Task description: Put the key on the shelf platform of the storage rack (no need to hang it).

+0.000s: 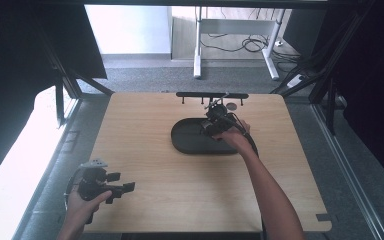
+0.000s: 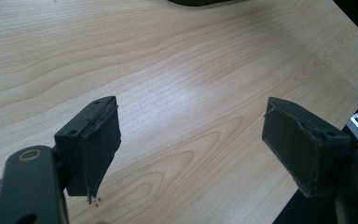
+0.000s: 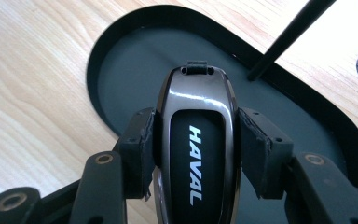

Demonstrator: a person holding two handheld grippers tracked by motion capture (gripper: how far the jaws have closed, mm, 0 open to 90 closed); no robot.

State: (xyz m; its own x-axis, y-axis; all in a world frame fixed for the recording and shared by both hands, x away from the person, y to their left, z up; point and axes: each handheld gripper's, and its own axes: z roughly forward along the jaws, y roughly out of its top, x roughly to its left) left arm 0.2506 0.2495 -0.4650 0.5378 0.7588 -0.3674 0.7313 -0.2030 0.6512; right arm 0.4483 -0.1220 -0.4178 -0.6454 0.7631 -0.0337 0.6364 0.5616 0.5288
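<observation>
1 key fob (image 3: 196,154), 1 tray (image 3: 121,60)

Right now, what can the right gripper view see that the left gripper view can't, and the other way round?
Right gripper view: a dark key fob lettered HAVAL, clamped between that hand-held gripper's pads, above a black oval tray, with a thin black rod beyond.

Left gripper view: that hand-held gripper's pads wide apart with nothing between them, over bare wood.

Both share the light wooden table.
</observation>
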